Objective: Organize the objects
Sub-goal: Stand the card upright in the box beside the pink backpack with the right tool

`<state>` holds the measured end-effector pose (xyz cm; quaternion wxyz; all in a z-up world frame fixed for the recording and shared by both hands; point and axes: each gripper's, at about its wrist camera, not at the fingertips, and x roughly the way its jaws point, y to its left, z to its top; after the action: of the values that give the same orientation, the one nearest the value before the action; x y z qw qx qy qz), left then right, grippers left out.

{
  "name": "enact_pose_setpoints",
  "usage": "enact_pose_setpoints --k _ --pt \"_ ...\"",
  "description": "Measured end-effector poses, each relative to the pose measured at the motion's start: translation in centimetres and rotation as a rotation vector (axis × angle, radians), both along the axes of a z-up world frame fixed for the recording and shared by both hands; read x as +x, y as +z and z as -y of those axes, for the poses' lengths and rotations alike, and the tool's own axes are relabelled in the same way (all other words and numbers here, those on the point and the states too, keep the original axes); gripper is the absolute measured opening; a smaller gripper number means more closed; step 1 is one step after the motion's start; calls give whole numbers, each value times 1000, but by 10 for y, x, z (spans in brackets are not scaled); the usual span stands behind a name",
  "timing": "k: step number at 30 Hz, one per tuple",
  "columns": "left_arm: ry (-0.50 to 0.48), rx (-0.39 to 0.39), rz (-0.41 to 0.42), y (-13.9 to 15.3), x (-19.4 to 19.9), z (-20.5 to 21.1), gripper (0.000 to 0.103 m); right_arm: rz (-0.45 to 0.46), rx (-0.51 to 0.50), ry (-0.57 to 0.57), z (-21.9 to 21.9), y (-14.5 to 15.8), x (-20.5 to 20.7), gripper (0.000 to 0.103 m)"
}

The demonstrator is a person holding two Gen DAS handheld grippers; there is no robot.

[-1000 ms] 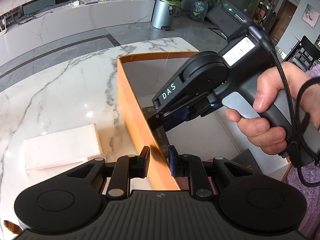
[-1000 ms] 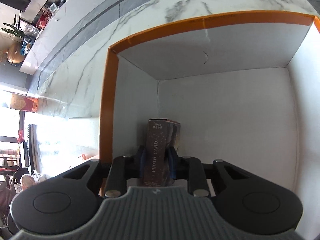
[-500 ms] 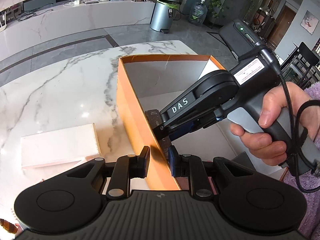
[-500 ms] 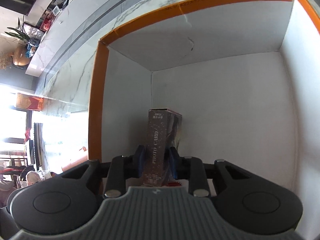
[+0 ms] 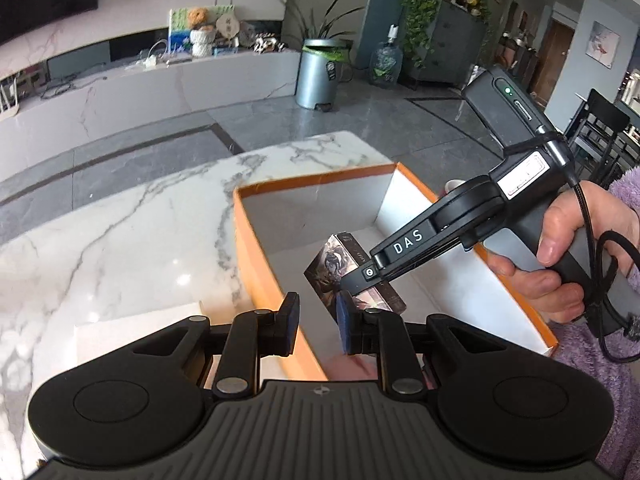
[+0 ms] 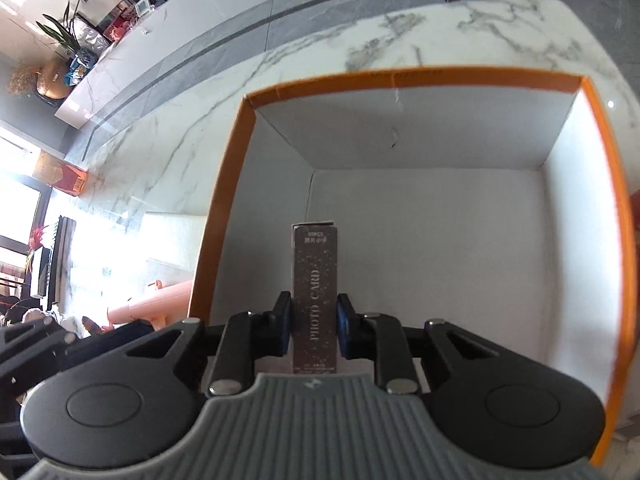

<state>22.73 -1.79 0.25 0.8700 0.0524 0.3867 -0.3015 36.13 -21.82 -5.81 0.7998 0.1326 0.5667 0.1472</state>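
Observation:
An orange box (image 5: 256,264) with white inner walls stands open on the marble table; it also shows in the right wrist view (image 6: 228,200). My right gripper (image 6: 314,326) is shut on a dark box printed "PHOTO CARD" (image 6: 315,292) and holds it inside the orange box. The left wrist view shows the same dark box (image 5: 340,264) in the right gripper (image 5: 362,284). My left gripper (image 5: 316,326) straddles the orange box's left wall, jaws a little apart; I cannot tell whether they pinch it.
A flat white box (image 5: 132,332) lies on the marble table (image 5: 120,240) left of the orange box. A pink object (image 6: 152,304) lies outside the orange box's left wall. A red carton (image 6: 64,176) stands far left on the table.
The right gripper has risen and pulled back inside the orange box with the photo card box in it. The left gripper has tilted up and stays at the left wall.

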Motion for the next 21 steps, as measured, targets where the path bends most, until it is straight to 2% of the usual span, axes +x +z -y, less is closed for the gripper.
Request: enact_pose_setpoints --k 2,4,5,10,14,17,19,21 --pt "-62 -1 32 11 -9 12 23 19 -11 6 17 16 -13 24" --pt "-136 -10 15 15 -13 28 23 19 -31 24 19 22 -34 24" --pt "-167 -8 -5 13 -14 37 23 12 -40 33 34 26 -57 24" --pt "-261 88 -72 -16 -17 80 24 -37 -41 33 51 20 -81 24" --pt "-231 151 -88 -29 -14 89 24 -55 -16 25 63 13 -103 24" --pt "-146 181 -97 -28 -8 80 24 -76 18 36 60 3 -110 24" --pt "-124 189 -103 -27 -6 74 23 -83 58 47 53 -3 -111 24" --pt "-131 204 -108 -26 -9 69 23 -95 145 55 45 -11 -108 24"
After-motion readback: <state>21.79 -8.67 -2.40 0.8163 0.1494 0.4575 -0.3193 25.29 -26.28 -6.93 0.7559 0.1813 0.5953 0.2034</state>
